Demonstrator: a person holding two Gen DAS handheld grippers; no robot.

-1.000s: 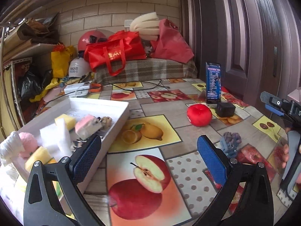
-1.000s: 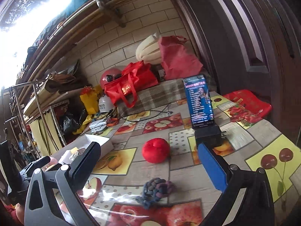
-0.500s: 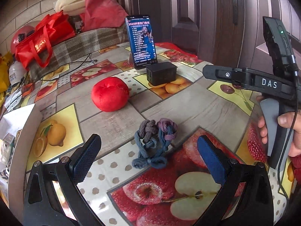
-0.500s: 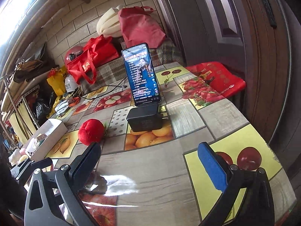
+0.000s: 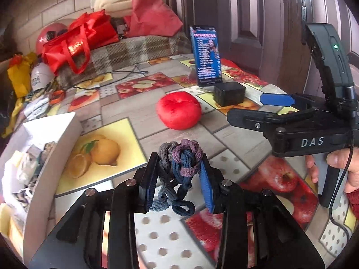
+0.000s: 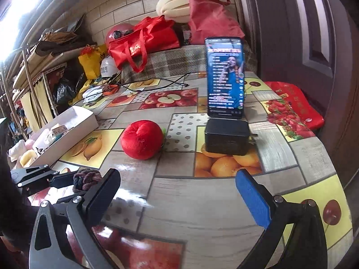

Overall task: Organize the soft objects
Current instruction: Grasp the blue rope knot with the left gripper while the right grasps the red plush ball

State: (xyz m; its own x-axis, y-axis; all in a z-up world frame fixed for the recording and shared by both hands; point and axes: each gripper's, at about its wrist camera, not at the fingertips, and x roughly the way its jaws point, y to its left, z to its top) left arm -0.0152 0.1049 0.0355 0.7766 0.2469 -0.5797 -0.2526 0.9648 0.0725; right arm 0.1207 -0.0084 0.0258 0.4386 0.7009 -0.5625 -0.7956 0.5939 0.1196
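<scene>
Our left gripper pinches the hair ties; right gripper gapes empty. The box holds several softies; the red ball waits.

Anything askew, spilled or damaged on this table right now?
Nothing spilled or damaged. The phone stands propped upright behind a black charger block, deliberately by the look of it. The left gripper has closed on the knotted hair ties; the red plush apple sits loose.
</scene>
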